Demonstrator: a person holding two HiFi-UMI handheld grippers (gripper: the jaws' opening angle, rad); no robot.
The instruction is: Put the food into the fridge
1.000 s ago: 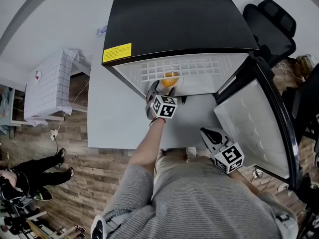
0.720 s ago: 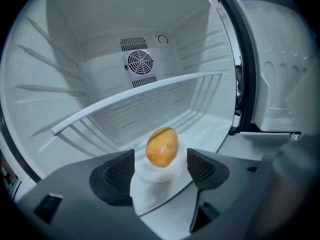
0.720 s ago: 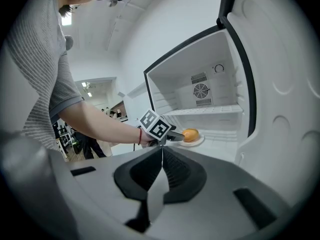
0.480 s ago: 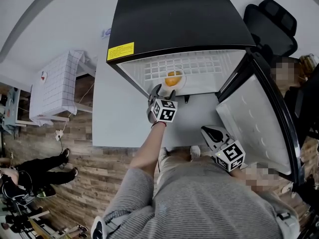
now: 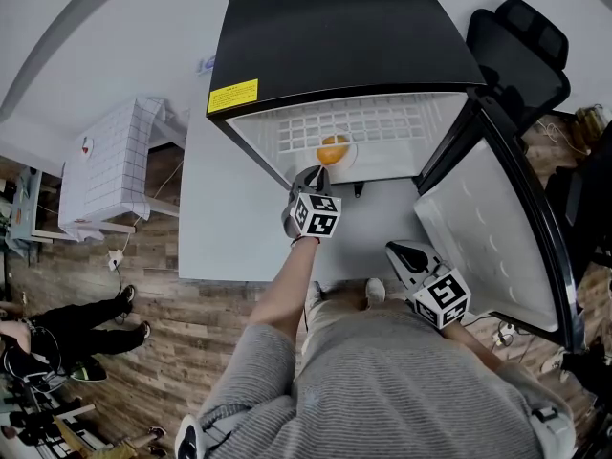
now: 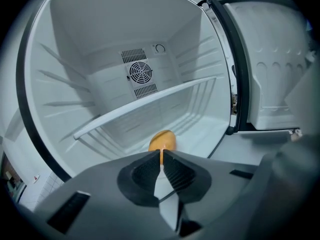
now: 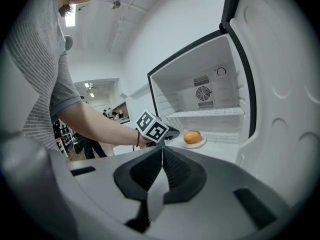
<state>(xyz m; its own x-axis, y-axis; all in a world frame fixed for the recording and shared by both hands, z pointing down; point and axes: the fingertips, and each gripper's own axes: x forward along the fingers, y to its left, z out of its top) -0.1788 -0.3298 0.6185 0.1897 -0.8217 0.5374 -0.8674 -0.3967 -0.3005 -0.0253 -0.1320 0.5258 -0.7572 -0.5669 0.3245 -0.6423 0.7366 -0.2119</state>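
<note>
Lighting: bright, even, diffuse; shadows soft. Glare is given off by a ceiling lamp (image 7: 70, 19). Edges are bent by fisheye distortion; corners are vignetted.

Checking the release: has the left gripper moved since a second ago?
Yes: the left gripper backed out of the fridge, away from the orange food; jaws just closed, empty.

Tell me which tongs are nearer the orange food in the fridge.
Left. The left tongs sit just before the orange food in the fridge; the right tongs hang farther back.
</note>
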